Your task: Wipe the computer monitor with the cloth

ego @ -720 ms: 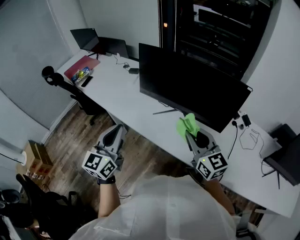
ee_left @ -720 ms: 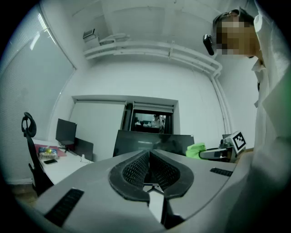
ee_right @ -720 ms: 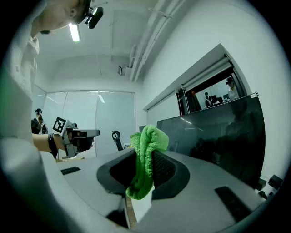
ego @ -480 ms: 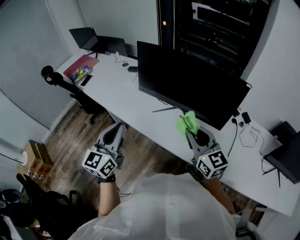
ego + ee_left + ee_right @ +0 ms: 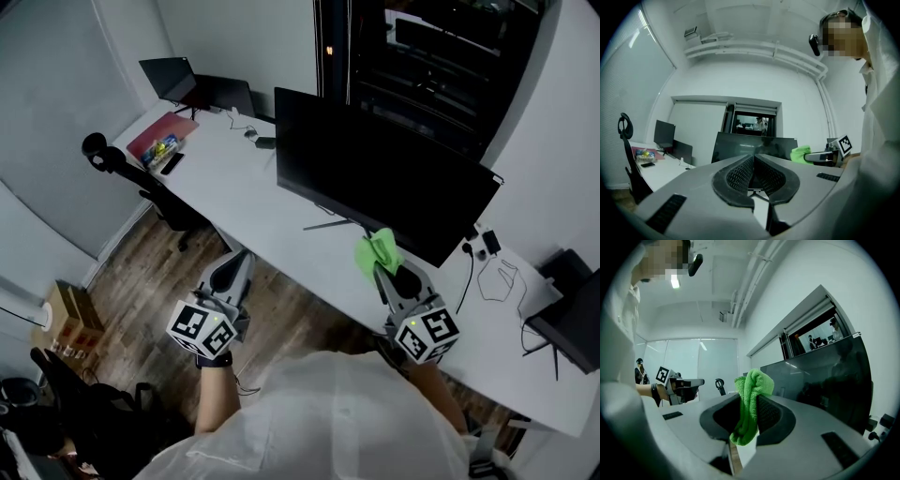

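- right gripper (image 5: 381,269) clenched on the cloth (image 5: 377,249): fuzzy green microfibre, bunched into a lump above the jaw tips, a loose fold hanging down between the ribbed black pads (image 5: 768,414)
- cloth sits just beside the lower edge of the monitor (image 5: 384,173), near its thin stand; can't tell if it touches the screen
- monitor: wide flat panel, glossy black, screen dark, faint room reflections in the right gripper view
- left gripper (image 5: 233,263) clenched on nothing, ribbed pads pressed together at the tips; held low over the wood-plank floor (image 5: 141,272), off the desk's front edge, well apart from the monitor
- desk (image 5: 234,187): long, smooth, white top; reddish flat folder (image 5: 163,137) at the far left end, thin cables (image 5: 497,277) lying at the right
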Motion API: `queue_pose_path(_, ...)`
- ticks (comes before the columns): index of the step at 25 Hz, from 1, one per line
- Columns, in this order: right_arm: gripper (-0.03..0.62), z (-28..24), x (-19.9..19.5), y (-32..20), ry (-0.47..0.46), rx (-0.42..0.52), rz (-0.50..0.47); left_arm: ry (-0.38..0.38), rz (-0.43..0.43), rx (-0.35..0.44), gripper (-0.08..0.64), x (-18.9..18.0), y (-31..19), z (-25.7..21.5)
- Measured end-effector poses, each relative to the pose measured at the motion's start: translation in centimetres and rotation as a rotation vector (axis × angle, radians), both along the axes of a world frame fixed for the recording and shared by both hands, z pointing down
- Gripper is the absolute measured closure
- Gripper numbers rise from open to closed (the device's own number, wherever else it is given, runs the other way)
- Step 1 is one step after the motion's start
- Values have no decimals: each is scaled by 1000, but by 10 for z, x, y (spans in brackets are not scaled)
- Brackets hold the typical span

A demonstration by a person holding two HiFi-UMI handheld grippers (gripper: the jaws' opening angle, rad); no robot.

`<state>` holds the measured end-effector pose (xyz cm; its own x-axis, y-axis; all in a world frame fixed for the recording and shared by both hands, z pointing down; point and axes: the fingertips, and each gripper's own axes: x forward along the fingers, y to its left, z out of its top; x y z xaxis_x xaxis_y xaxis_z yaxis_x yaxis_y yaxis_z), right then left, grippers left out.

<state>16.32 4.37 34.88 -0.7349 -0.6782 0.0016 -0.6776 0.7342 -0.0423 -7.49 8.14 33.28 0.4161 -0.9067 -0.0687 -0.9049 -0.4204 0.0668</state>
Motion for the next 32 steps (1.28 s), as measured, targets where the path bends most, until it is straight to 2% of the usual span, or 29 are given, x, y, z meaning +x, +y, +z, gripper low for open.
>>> queue_pose_path(9,522,1,-23,-17,12,-22,-36,12,30,-14,538,-9,-27,4)
queue_pose_path(18,522,-22,-60,-73,-4,8,2,37,102,-4,538,-38,-98,2)
queue_pose_path(26,522,-59,-123,-135,-15,72,26,29,183,22,538,-91,-180,-16)
queue_pose_path(32,522,-98,-175,-184,13,156,28,7,249,41,538,-127,-240,-27)
